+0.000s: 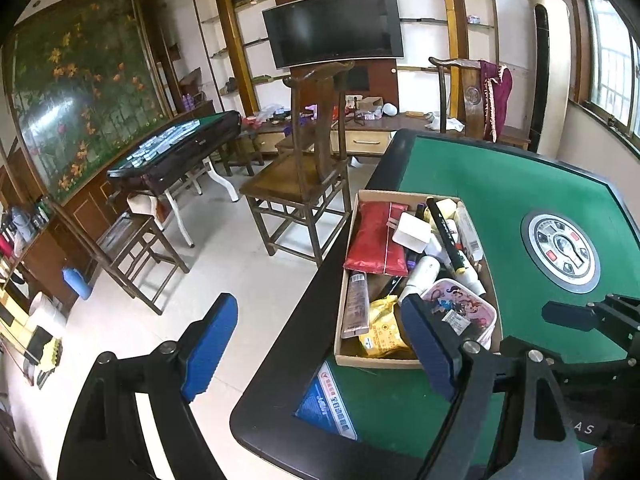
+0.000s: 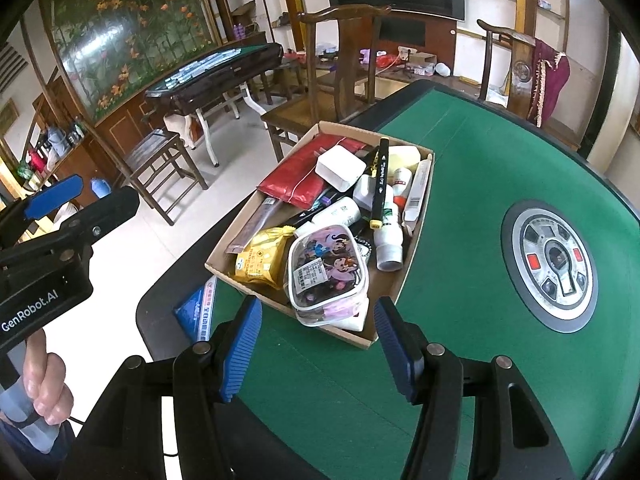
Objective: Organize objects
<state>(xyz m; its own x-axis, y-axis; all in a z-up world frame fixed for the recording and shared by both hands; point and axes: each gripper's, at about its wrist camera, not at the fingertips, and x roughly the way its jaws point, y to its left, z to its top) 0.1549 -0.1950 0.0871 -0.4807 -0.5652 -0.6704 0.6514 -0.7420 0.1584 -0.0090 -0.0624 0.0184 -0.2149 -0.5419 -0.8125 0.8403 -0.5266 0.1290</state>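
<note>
- A shallow cardboard box point(image 2: 224, 266) sits on the green felt of a mahjong table point(image 2: 480, 184), close to the table's near-left corner and its black rim.
- The box is heaped with small items: a red pouch point(image 2: 304, 178) at the far end, a white rectangular case point(image 2: 340, 168) lying on it, a long black marker point(image 2: 380, 182) laid across white bottles point(image 2: 390, 240), and a yellow snack packet point(image 2: 262, 258) at the near left.
- A clear cartoon-printed pouch point(image 2: 326, 272) lies on top at the box's near end, overhanging the front wall.
- The right gripper point(image 2: 316, 344) hovers just before the box's near edge, its blue pads spread apart with nothing between them but felt.
- The left gripper point(image 1: 316, 344) hangs over the table's corner, fingers wide apart and empty; one pad is over the floor, the other in front of the cartoon pouch.
- A hand point(image 2: 46, 388) grasps the left gripper's handle at the edge of the right wrist view.
- A round control panel point(image 2: 556, 260) sits in the table's centre, well apart from the box.
- A blue card point(image 1: 326, 404) lies on the felt just beside the box's near corner.
- Wooden chairs point(image 1: 300, 184) stand beyond the table.
</note>
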